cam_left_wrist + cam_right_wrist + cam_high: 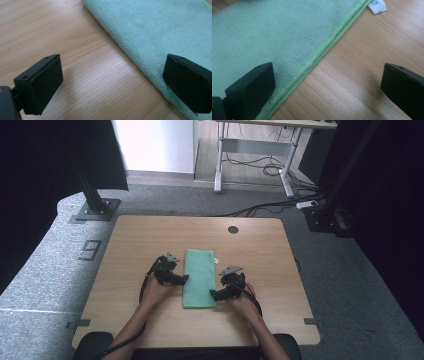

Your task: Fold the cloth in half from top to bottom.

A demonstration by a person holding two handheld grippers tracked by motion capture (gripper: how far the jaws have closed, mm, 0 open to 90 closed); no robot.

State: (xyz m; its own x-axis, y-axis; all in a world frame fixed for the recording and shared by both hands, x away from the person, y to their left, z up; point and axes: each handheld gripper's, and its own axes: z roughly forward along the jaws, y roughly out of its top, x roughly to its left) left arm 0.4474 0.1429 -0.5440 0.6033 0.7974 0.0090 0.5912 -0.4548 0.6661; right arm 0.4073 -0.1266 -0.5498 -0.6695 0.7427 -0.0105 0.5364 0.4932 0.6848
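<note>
A folded green cloth (200,277) lies flat in the middle of the wooden table (135,240), long side running away from me. My left gripper (184,279) sits at the cloth's left folded edge (140,60), open, one jaw over the wood and one over the cloth. My right gripper (214,294) is at the cloth's right edge near the front corner, open, straddling the stitched layered edge (312,62). A white care label (377,5) sticks out from the cloth's far right corner. Nothing is held.
A round dark cable hole (233,229) sits near the table's far edge. Beyond the table are a black frame post with base plate (95,202), a desk's white legs (252,165) with cables on the floor, and grey carpet.
</note>
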